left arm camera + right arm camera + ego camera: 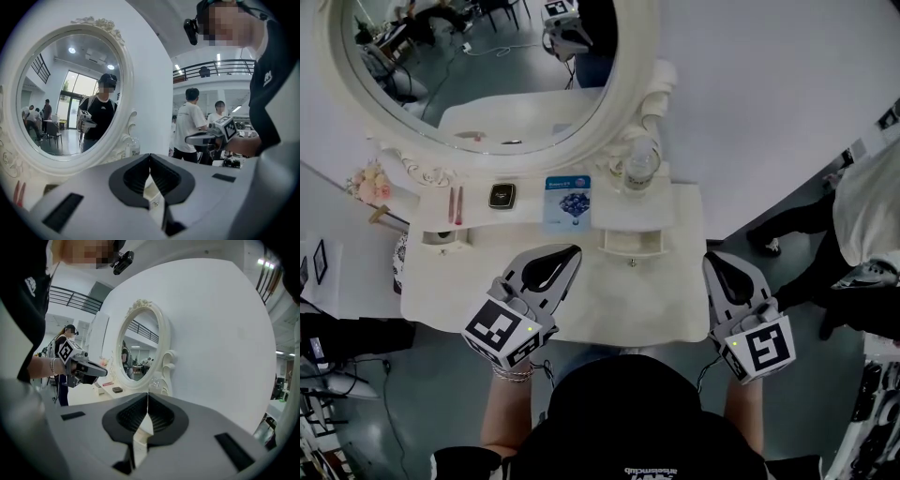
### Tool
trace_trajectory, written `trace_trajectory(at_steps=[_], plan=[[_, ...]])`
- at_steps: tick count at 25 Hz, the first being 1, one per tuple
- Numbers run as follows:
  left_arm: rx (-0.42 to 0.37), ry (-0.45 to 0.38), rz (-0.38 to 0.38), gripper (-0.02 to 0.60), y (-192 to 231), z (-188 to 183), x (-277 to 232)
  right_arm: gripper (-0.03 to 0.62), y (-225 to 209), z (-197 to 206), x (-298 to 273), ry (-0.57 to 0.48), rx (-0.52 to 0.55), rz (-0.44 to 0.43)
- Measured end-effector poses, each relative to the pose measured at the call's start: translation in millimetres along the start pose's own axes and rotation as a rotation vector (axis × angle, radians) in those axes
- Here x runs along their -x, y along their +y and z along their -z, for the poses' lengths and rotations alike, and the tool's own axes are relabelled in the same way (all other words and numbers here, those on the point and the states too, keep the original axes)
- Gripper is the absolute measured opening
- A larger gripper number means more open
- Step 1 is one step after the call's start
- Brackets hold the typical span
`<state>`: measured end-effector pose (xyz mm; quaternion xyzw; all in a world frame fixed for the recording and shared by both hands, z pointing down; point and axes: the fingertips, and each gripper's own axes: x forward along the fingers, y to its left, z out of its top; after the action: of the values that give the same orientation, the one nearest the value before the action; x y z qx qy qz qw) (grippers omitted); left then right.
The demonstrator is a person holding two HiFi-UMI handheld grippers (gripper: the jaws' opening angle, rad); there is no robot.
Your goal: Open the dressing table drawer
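The dressing table (609,300) is glossy cream with a rounded, wavy front edge. Its oval mirror (637,75) sits in a thick frame carved with scrolls. The drawer (631,244) is a small shallow box front with a tiny round knob. It lies just ahead and to the right of the left gripper (573,252) and ahead and to the left of the right gripper (712,259). Farther ahead of the left jaws a flat blue card (568,202) leans upright, with a small dark square box (502,195) off to their left. A clear glass bottle (640,164) stands beyond the drawer. Both grippers are matte grey plastic shells with black ribbed pads and a cube of black-and-white squares at the back. They are held above the table's front edge, pointing toward the mirror and tipped slightly down, the left one angled rightward. On each gripper the jaws are pressed together tip to tip, with nothing between them.
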<state>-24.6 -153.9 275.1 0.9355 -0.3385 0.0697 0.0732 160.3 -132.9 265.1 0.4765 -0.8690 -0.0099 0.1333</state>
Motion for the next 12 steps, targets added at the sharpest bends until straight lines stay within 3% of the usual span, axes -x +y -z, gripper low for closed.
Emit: trace_trajectory(at_steps=[12], plan=[[-0.01,-0.023,-0.028,0.018,10.8,-9.4,3.6,0.02,-6.3,-11.8,5.1,-0.034,0.0,0.035]])
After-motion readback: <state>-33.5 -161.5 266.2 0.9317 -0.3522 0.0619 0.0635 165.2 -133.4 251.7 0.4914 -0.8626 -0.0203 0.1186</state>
